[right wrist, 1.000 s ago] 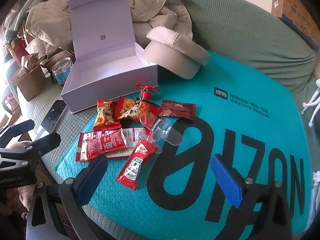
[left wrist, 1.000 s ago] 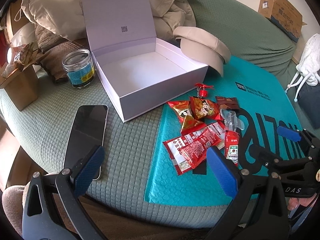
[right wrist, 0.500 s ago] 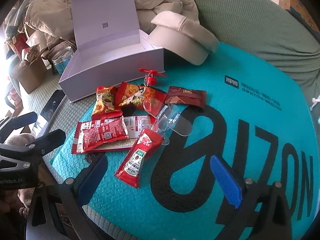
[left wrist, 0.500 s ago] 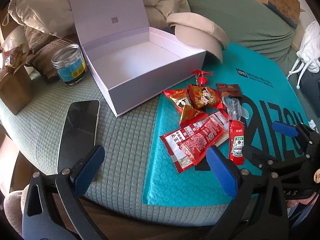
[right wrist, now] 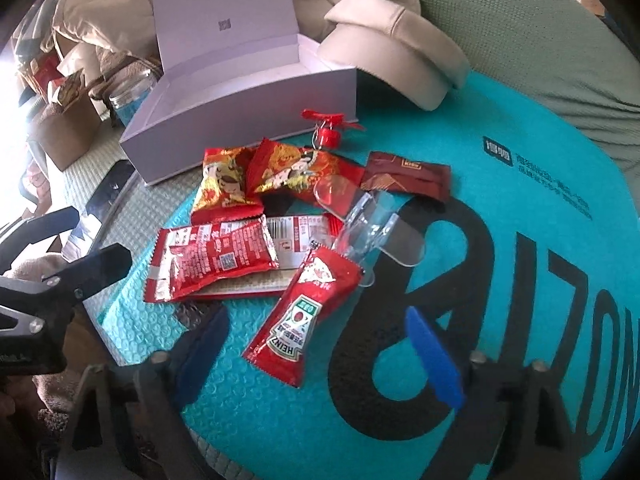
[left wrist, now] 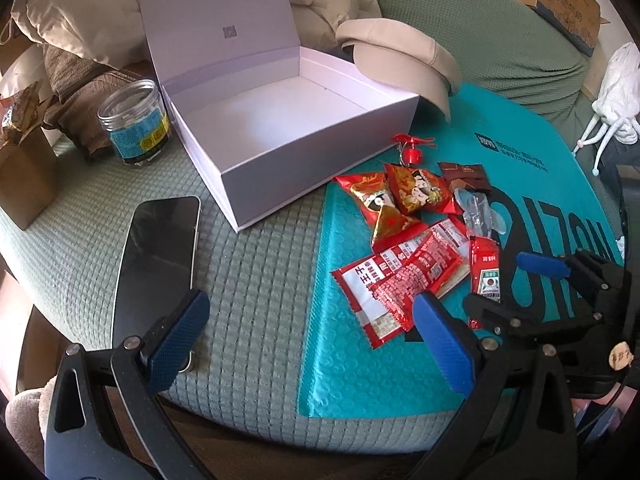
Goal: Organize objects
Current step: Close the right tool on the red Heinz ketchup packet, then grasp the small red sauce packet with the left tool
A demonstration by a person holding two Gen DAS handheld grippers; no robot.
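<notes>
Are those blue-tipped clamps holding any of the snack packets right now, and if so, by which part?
Nothing is held. The left gripper and the right gripper are both open, above the ketchup packet and other snacks, gripping none.

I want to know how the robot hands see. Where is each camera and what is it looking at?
Left wrist: sits behind the open left gripper, facing the box, phone and snack packets; the right gripper shows too.
Right wrist: sits behind the open right gripper, over the ketchup.
Both see the box, hat and ketchup.
</notes>
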